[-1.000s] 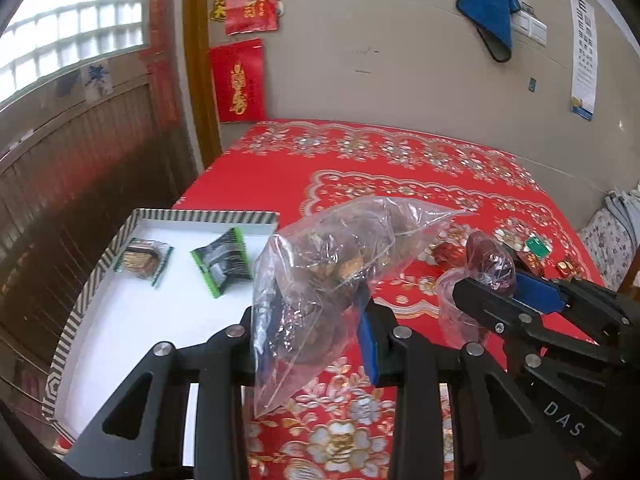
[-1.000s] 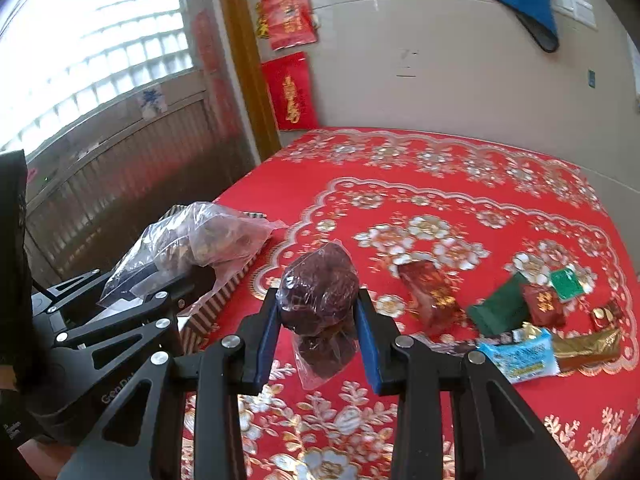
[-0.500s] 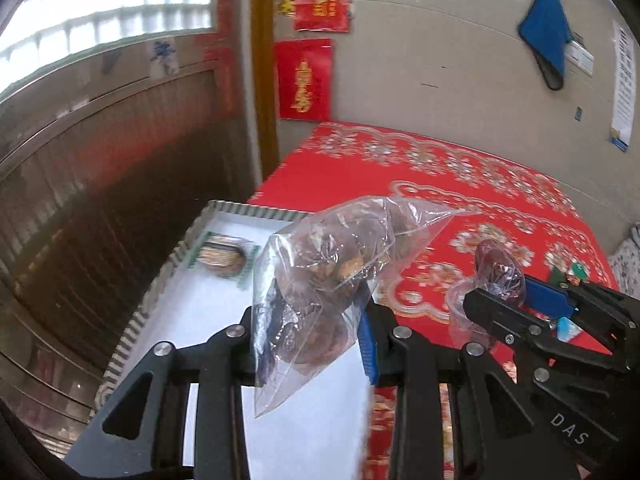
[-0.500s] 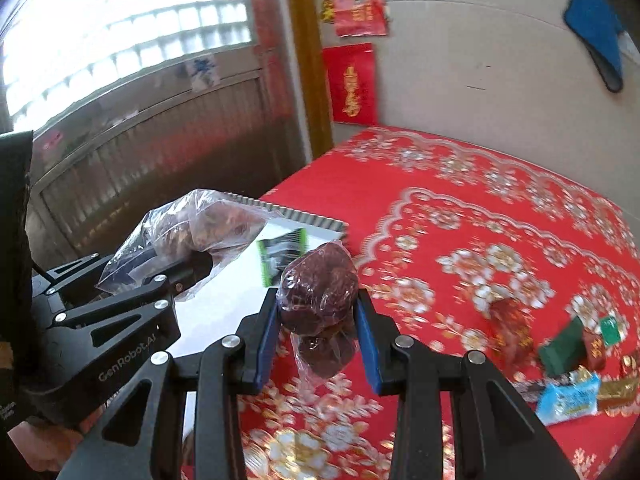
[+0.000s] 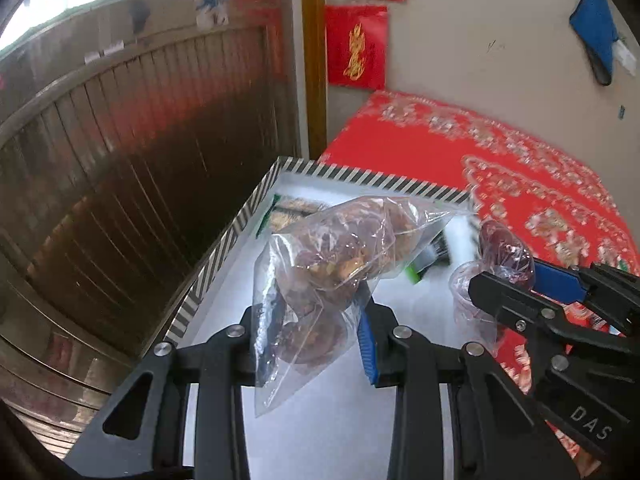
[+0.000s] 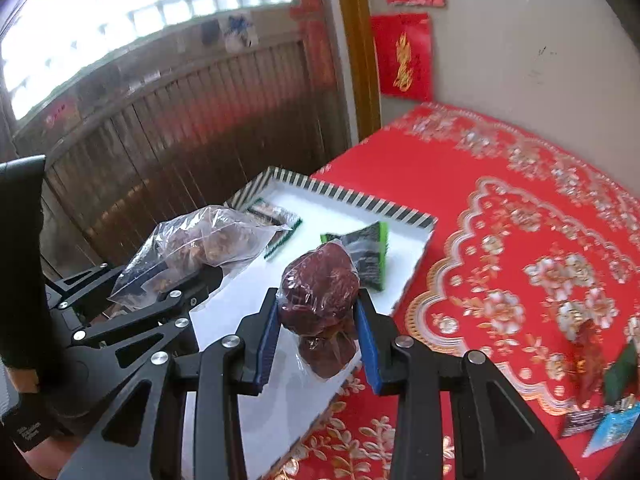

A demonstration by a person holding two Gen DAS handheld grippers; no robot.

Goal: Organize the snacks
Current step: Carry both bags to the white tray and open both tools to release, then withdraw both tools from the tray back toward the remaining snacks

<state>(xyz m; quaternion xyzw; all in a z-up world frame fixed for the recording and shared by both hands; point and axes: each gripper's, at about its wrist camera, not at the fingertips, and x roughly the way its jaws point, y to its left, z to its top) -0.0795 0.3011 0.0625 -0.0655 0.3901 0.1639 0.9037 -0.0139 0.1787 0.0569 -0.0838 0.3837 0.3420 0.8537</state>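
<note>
Item 1, far left: slatted wooden wall panel (image 6: pixel 168 128) under a glass-block window (image 6: pixel 120 12); it runs close along the tray's left edge, leaving little room on that side.

Item 2: white tray (image 5: pixel 320 420) with black-and-white striped rim, resting on the surface covered by a red floral cloth (image 6: pixel 520 220). Its far rim and right rim are unobstructed. The white floor nearest the cameras is bare. Two dark snack packets lie in its far part: one with a green-edged wrapper near the left corner (image 6: pixel 276 216), one black-and-green near the right rim (image 6: pixel 366 254). Print on both is too blurred to read.

Item 3: left tongs (image 5: pixel 310 332), pinching a clear bag of brown snacks (image 5: pixel 340 256), held above the tray's left half. The bag's loose corner hangs below the pads. Lettering on the tool body in the right wrist view is not legible.

Item 4: right tongs (image 6: pixel 318 336), pinching a clear bag of dark red dates (image 6: pixel 318 288), held above the tray's right edge, just beside the left tool. Its body reads "DAS" in the left wrist view.

Item 5: red wall hanging (image 6: pixel 404 56) with gold characters, above the surface's far corner.

Item 6, far right: loose wrapped snacks (image 6: pixel 600 400) in red, green, black and blue, on the cloth, well apart from the tray. The cloth between is open.
</note>
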